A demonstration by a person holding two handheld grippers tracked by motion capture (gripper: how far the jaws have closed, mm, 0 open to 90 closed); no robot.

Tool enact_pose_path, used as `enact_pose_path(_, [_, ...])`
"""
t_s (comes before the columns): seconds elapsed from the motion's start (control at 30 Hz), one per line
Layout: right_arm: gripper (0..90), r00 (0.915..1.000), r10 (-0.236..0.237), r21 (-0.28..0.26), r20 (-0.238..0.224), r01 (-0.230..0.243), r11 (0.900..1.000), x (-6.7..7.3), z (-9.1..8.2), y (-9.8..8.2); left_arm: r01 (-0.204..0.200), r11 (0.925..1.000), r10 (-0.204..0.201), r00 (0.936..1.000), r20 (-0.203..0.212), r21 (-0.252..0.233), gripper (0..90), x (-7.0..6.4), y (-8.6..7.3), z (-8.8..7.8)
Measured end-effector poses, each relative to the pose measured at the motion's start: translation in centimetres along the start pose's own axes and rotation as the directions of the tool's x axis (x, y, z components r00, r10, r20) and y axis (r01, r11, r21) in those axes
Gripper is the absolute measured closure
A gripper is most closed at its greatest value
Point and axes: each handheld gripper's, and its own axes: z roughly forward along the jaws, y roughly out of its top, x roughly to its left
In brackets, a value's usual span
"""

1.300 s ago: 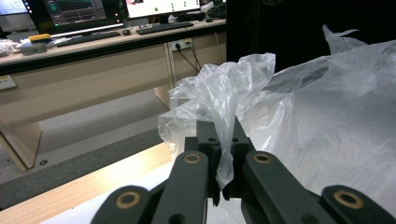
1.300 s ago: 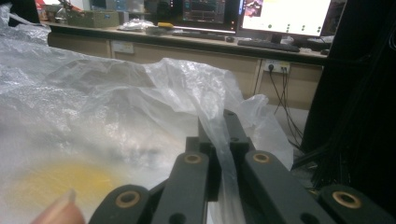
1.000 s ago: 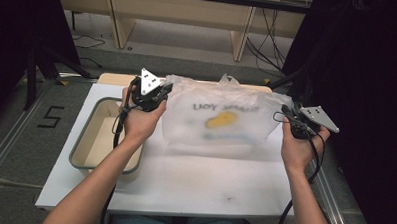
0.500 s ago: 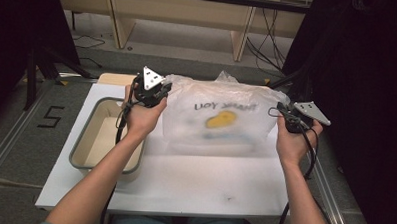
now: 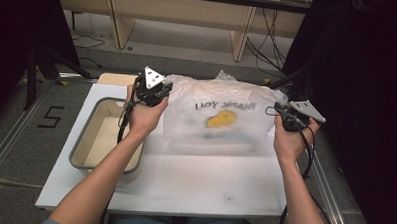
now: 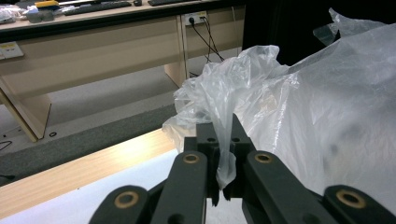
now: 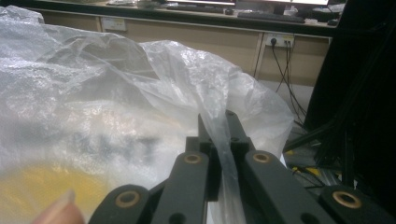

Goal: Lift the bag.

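The clear plastic bag (image 5: pixel 221 118) is stretched above the far half of the counter (image 5: pixel 194 182), between both grippers. The left gripper (image 6: pixel 223 140) is clamped on the bag's left top corner, the right gripper (image 7: pixel 219 135) on its right top corner, beside the counter's right edge.

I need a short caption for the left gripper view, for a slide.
Left gripper shut on a bunched edge of the clear plastic bag, above the white table.

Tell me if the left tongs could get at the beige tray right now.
Probably not yet: the left tongs are shut on the plastic bag. The beige tray lies open just beside that hand, nothing between.
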Motion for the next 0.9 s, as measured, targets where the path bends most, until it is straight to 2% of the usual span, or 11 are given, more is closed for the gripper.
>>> enact_pose_path(0.33, [89.9, 1.0, -0.001, 0.021, -0.005, 0.001, 1.0, 0.1, 0.5, -0.2, 0.015, 0.9997, -0.014, 0.9999, -0.009, 0.017, 86.9, 0.1, -0.3, 0.9])
enact_pose_path(0.47, [89.9, 0.9999, -0.006, 0.039, -0.008, 0.006, 0.999, 0.2, 0.8, -0.3, -0.003, 0.9994, 0.003, 0.9999, -0.01, 0.035, 85.2, 0.0, -0.5, 1.4])
enact_pose_path(0.6, [89.8, 1.0, -0.004, 0.052, -0.008, 0.004, 0.999, 0.2, 1.2, -0.5, 0.002, 0.9993, -0.002, 1.0, -0.01, 0.037, 82.7, -0.1, -0.6, 1.8])
enact_pose_path(0.77, [89.7, 0.9999, 0.003, 0.062, -0.012, -0.002, 0.998, 0.2, 1.4, -0.5, 0.01, 0.9993, -0.009, 0.9999, -0.013, 0.035, 73.5, -0.2, -0.6, 1.9])
enact_pose_path(0.9, [88.8, 0.9999, 0.006, 0.067, -0.013, -0.005, 0.998, 0.1, 1.5, -0.6, 0.033, 0.9986, -0.033, 0.9994, -0.013, 0.041, 60.6, -0.2, -0.5, 1.8])
